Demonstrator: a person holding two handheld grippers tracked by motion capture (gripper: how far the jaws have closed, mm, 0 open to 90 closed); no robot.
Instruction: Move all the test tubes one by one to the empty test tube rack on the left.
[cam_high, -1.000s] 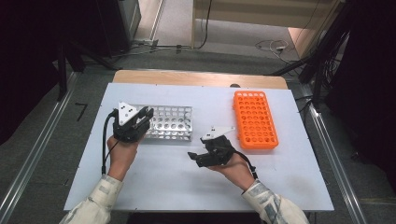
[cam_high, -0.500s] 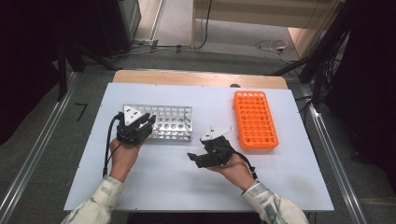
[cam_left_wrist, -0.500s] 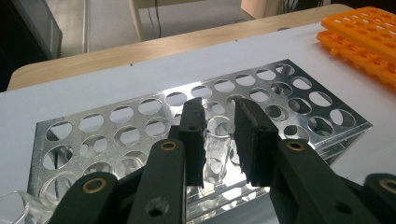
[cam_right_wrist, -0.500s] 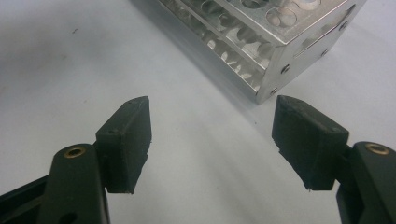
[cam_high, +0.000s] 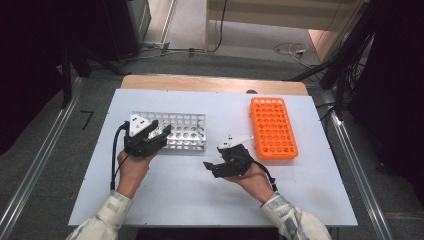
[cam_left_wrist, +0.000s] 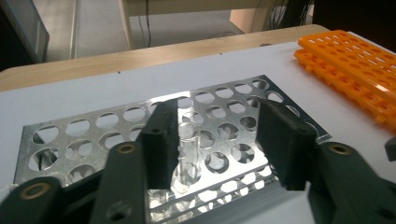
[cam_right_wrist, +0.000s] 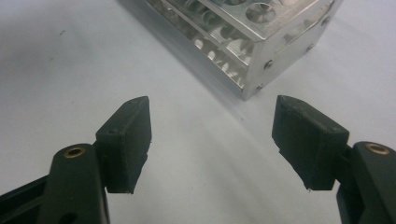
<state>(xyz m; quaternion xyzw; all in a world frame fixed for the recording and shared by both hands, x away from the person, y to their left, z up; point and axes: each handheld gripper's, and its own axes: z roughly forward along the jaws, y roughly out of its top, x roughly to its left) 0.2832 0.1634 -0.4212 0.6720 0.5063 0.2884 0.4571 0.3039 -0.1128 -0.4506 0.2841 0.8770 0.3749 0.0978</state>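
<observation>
1. Table (cam_high: 165, 200): metal rack (cam_high: 182, 131) to the left, orange rack (cam_high: 272, 127) well apart to the right.
2. Left gripper (cam_left_wrist: 217, 135) over the metal rack; its jaws have just been opening, a clear tube (cam_left_wrist: 189, 154) standing in a hole between them, apparently released.
3. Right gripper (cam_right_wrist: 212, 140) gapes empty beside the rack.
4. Next, probably: lift the left clear without tipping the tube.

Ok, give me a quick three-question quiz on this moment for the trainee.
1. True or false: the clear tube lies on its side.
2. What is between the right gripper's fingers? A) a tube B) bare table C) a cap
3. Which rack is the left gripper over?
Key: 1 false, it stands upright in the metal rack. 2 B. 3 the metal rack; its fingers have just been opening, with the tube between them.
</observation>
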